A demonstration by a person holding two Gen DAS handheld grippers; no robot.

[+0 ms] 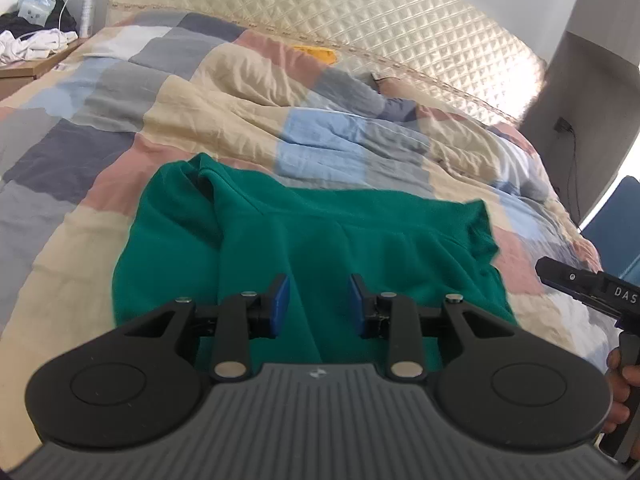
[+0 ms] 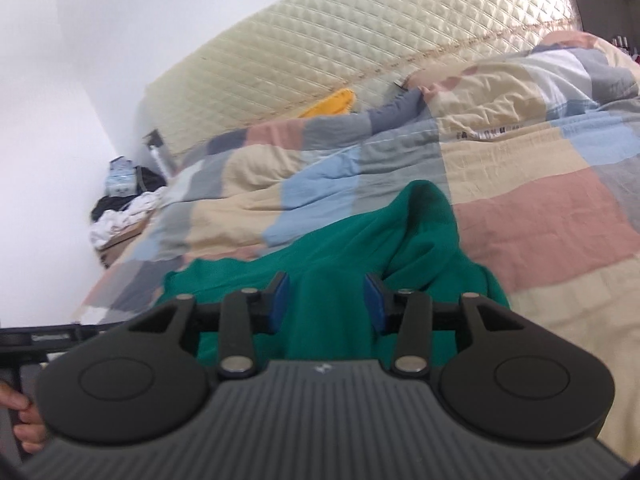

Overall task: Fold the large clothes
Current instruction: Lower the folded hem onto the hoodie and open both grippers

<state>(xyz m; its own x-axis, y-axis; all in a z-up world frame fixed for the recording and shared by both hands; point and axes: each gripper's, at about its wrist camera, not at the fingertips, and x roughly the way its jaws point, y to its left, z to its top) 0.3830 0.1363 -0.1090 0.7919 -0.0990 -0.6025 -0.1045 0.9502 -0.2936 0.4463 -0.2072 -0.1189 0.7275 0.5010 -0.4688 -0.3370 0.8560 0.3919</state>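
A large green garment (image 1: 304, 240) lies spread on the patchwork quilt (image 1: 120, 128), with folds and a bunched part at its far left. It also shows in the right wrist view (image 2: 360, 248), rumpled, with a raised hump at the far end. My left gripper (image 1: 319, 304) is open and empty, hovering over the garment's near part. My right gripper (image 2: 326, 304) is open and empty over the garment's near edge. The right gripper's body also shows at the right edge of the left wrist view (image 1: 592, 286), beside the garment.
The bed has a cream quilted headboard (image 1: 360, 12). A yellow object (image 1: 316, 54) lies by the headboard. A bedside table (image 1: 36, 64) at the far left holds clothes, a bottle (image 1: 89, 8) and a cable. A blue chair (image 1: 616, 216) stands to the right.
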